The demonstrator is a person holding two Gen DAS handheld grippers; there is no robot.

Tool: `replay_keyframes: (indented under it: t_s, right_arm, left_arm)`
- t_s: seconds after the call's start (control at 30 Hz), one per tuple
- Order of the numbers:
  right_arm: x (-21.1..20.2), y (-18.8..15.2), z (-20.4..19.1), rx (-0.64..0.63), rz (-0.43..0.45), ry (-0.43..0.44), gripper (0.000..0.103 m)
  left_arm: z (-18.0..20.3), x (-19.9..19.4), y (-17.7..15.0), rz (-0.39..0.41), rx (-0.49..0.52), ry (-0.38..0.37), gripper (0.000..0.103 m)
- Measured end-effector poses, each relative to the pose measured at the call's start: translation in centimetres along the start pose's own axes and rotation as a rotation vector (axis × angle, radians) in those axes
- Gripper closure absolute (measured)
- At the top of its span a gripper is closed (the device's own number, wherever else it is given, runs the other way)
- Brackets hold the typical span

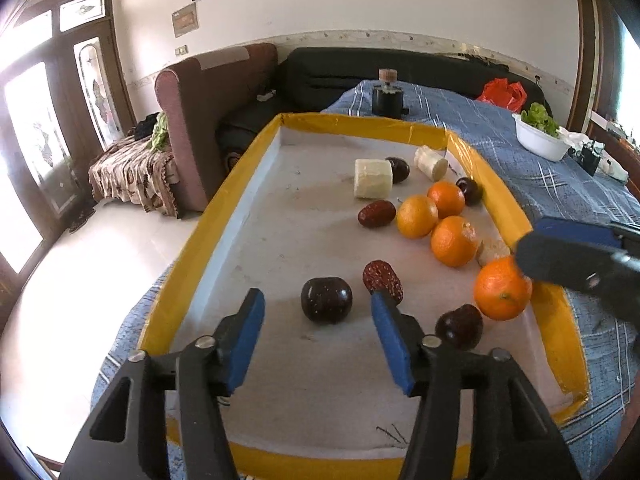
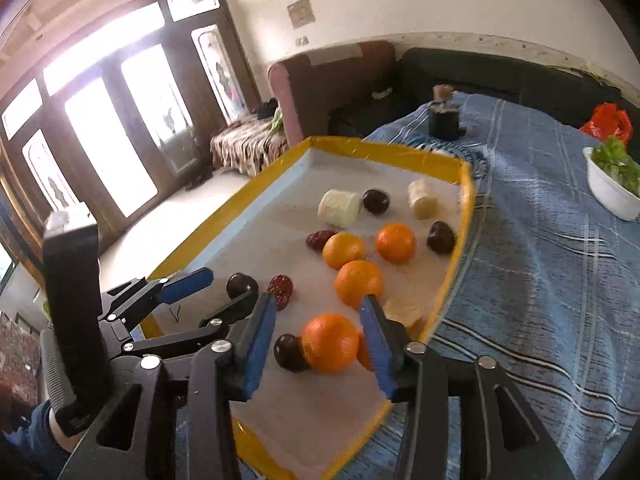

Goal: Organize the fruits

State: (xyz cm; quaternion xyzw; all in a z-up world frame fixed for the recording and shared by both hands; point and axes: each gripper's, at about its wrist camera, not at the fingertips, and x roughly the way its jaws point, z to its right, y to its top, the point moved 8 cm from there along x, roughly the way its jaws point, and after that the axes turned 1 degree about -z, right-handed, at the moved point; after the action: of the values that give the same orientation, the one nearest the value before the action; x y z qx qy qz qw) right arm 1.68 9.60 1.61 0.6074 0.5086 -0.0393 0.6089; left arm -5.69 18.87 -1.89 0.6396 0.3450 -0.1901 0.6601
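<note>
Partly hidden: plum (image 2: pixel 289 353) behind orange (image 2: pixel 330 342).

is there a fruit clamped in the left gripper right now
No, the left gripper stands open with nothing held; the dark plum just lies on the tray beyond its fingertips.

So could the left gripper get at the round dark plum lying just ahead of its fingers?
Probably yes. The left gripper stands open with the round dark plum right ahead of the gap, nothing between; the wrinkled red date lies beside its right finger.
</note>
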Motion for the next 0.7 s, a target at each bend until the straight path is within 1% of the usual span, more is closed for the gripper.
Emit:
replay_keyframes:
  t_s: [0.03,0.1,0.13,0.17,0.2,0.23,0.27,0.3,0.37,0.4,0.5,0.6,0.7]
  right_arm:
    - [-0.7,0.1,0.5,0.004,0.012,-0.002,0.05]
    - [-1.9,0.0,1.5,0.012,0.034,-0.021,0.038]
    - [-2.7,-0.2,2.1,0.019,0.049,-0.031,0.035]
    - [-3.2,-0.4,2.7,0.027,0.059,-0.039,0.031]
    - [-3.6,-0.6,3.3,0.038,0.067,-0.049,0.029]
    - [-4.1,-0.9,3.8,0.053,0.074,-0.056,0.027]
    - [-4.3,-1.1,4.2,0.064,0.078,-0.058,0.024]
    - [-4.6,-1.4,4.6,0.074,0.087,-0.063,0.022]
    - [-4.7,-1.7,5.3,0.078,0.098,-0.084,0.019]
    - [-4.6,-1.8,5.5,0.076,0.101,-0.092,0.019]
    - [-4.3,-2.2,6.0,0.082,0.089,-0.093,0.019]
    - [-4.1,-2.6,6.2,0.082,0.081,-0.098,0.019]
    - [-3.8,-2.8,5.8,0.066,0.077,-0.105,0.019]
  left_arm:
    - [-0.1,-0.3,0.1,0.008,-0.001,0.002,0.038]
    - [-0.2,-1.1,0.3,0.032,-0.008,0.007,0.028]
    - [-0.2,-1.5,0.3,0.044,-0.011,0.008,0.025]
    - [-0.2,-1.7,0.3,0.049,-0.014,0.009,0.02]
    - [-0.2,-1.9,0.2,0.052,-0.02,0.012,0.015]
    - [0.0,-2.1,0.1,0.055,-0.024,0.013,0.012]
    - [0.1,-2.3,0.0,0.057,-0.026,0.017,0.008]
    - [0.3,-2.4,-0.1,0.054,-0.027,0.035,0.004]
    - [0.4,-2.4,-0.3,0.036,-0.025,0.108,0.001]
    - [0.4,-2.5,-0.3,0.029,-0.017,0.163,0.001]
    - [0.0,-2.6,0.1,0.029,-0.004,0.279,0.001]
    - [-0.2,-2.6,0.4,0.023,-0.026,0.287,0.001]
    - [-0.3,-2.7,0.7,0.029,-0.054,0.256,0.001]
